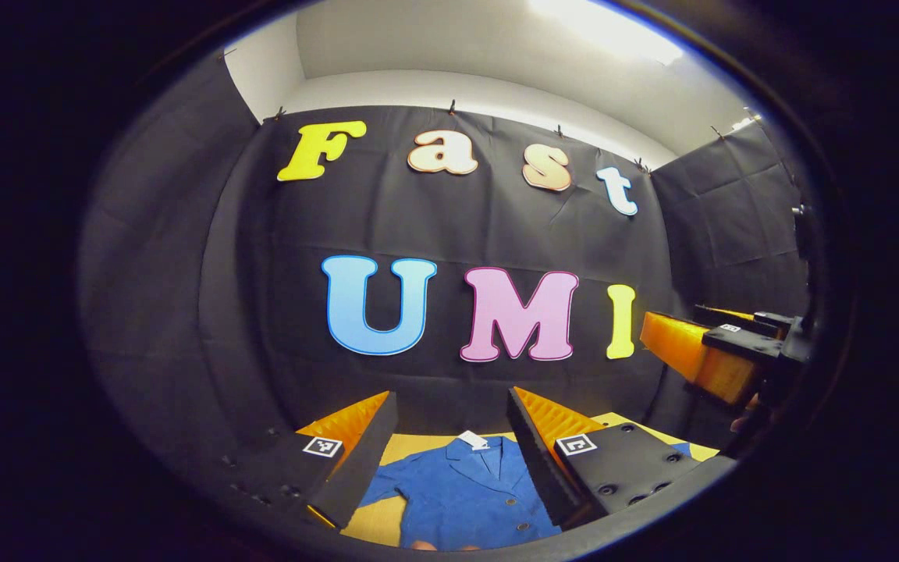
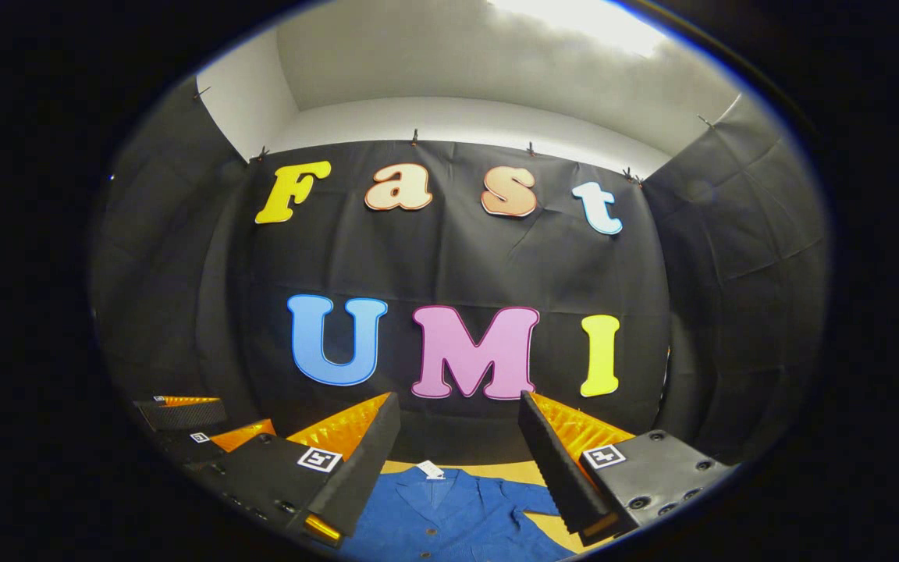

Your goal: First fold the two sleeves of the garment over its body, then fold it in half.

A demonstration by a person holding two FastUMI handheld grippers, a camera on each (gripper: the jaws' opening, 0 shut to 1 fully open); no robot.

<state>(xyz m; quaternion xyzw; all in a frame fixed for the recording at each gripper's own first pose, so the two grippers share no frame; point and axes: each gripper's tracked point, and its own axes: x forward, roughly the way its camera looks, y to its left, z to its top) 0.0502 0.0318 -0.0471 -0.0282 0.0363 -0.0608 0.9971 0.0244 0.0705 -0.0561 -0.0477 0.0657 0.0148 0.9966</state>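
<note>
Left gripper view: my left gripper [image 1: 449,449] hangs above the table [image 1: 387,519], fingers spread wide apart, grasping nothing. Between them, lower down, the blue garment [image 1: 461,499] lies flat on the yellowish table top, collar toward the booth's cloth wall [image 1: 465,226], a white tag [image 1: 473,439] at the neck. One sleeve [image 1: 383,488] slants out beside my left-hand finger; buttons run down the front. At the right edge of this view my right gripper [image 1: 699,351] floats higher, near the wall; I cannot tell its spread from here.

Right gripper view: my right gripper [image 2: 457,453] is released too, fingers well apart, nothing between them. The garment [image 2: 449,515] shows below, collar and tag [image 2: 431,469] up, a sleeve [image 2: 535,503] reaching toward the right-hand finger. My left gripper [image 2: 192,425] sits at lower left.
</note>
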